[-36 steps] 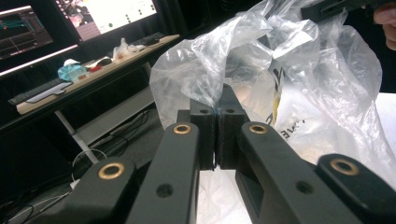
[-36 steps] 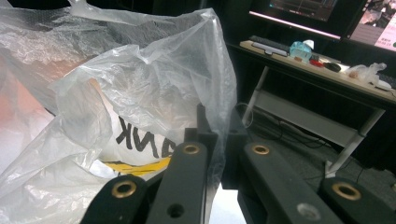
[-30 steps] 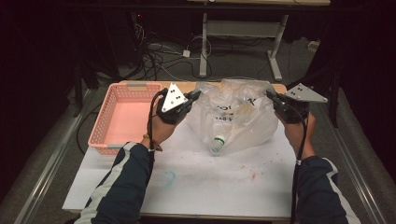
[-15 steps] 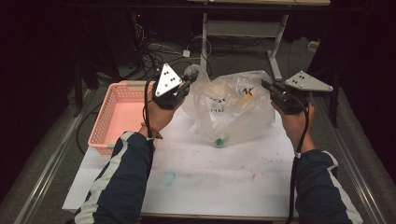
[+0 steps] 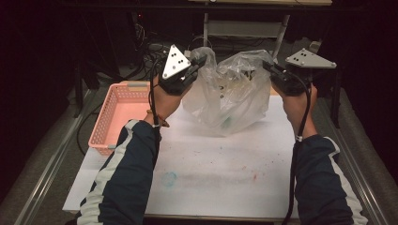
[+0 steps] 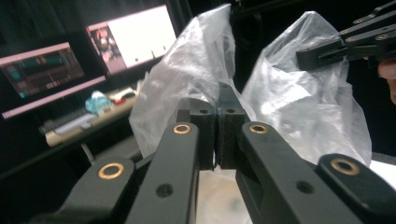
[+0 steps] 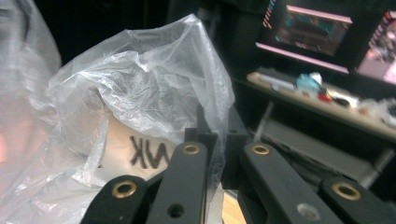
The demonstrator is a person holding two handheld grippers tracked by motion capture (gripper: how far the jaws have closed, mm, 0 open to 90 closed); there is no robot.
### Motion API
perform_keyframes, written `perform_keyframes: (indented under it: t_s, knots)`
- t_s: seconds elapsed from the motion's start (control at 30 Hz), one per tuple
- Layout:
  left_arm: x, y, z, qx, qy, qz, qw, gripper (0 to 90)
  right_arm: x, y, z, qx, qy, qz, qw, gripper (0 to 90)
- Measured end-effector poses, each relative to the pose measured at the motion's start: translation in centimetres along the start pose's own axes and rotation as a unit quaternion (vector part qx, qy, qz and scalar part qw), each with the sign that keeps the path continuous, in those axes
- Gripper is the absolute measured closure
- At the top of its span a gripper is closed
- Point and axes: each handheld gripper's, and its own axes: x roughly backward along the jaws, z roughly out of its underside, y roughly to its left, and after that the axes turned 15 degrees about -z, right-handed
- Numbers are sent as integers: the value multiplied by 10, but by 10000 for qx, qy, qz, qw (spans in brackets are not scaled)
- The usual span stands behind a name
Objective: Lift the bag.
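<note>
I see a white table sheet [image 5: 225, 164] in a dark room with lit monitors [image 6: 84, 51]; a pink plastic basket [image 5: 117, 115] sits left. My left gripper [image 5: 199, 60] and right gripper [image 5: 268, 66] each pinch the clear crumpled plastic bag [image 5: 230, 93], held above the sheet.

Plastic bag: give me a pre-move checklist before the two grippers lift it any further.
1. Left gripper shut on the plastic bag edge: ok, jaws closed with film between them.
2. Right gripper shut on the opposite edge: ok, film pinched in its jaws.
3. Bag held up between both grippers: ok, its bottom hangs at the white table sheet; contact cannot tell.
4. Contents secure: cannot tell; a small greenish item sits low inside.
5. Pink basket clear of the bag: ok, it stands apart to the left.
</note>
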Motion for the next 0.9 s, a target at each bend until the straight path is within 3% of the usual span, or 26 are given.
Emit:
perform_keyframes:
  t_s: [0.13,0.2,0.37,0.5,0.67,0.9]
  knots:
    - [-14,-4,11,-114,254,-237,9993,757,-14,-12,13,-118,243,187,9995,900]
    - [-20,-5,17,-136,360,-292,9988,757,-20,-19,19,-195,341,317,9987,900]
    - [-25,1,21,-156,353,-570,9976,758,-30,-37,32,-138,723,781,9942,900]
    - [-23,10,19,-106,261,-695,9972,785,-31,-45,36,-213,806,918,9923,900]
    - [-20,19,10,-34,198,-836,9963,828,-29,-49,31,-160,859,996,9912,900]
    - [-19,22,0,-77,165,-968,9951,839,-32,-47,11,-84,794,1002,9918,900]
